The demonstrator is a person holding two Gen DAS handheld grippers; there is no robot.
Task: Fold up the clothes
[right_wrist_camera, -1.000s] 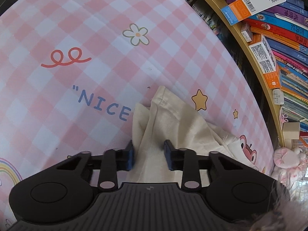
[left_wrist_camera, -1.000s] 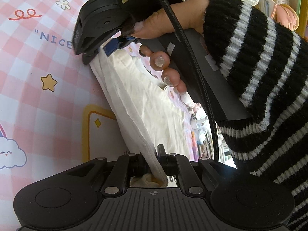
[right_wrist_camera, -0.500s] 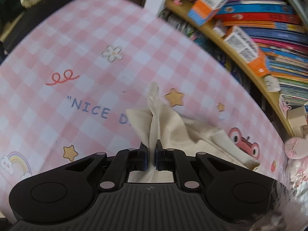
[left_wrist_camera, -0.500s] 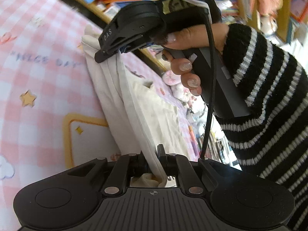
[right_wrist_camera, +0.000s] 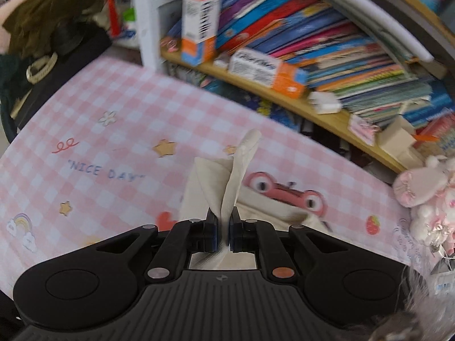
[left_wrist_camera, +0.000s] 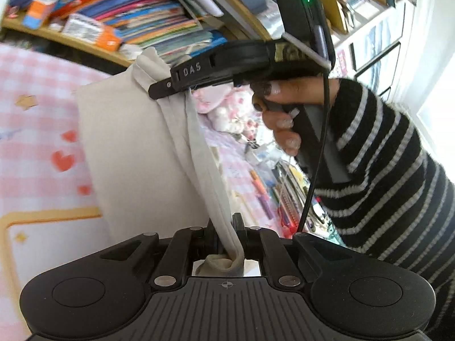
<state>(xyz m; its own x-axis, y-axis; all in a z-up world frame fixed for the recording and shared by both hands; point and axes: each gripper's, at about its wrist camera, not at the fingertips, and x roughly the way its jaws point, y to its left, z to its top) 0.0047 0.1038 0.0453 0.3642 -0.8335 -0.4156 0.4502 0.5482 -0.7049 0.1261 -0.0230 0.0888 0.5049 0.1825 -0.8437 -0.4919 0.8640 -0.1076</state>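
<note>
My left gripper (left_wrist_camera: 226,228) and right gripper (right_wrist_camera: 223,221) each clamp the cream garment (left_wrist_camera: 133,147), hanging unfolded below them over the checked mat (right_wrist_camera: 119,130); folding remains.

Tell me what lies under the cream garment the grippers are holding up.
Under the cream garment lies the pink checked mat: a red cartoon frog peeks out beside it, a heart below. The mat directly beneath is hidden.
</note>
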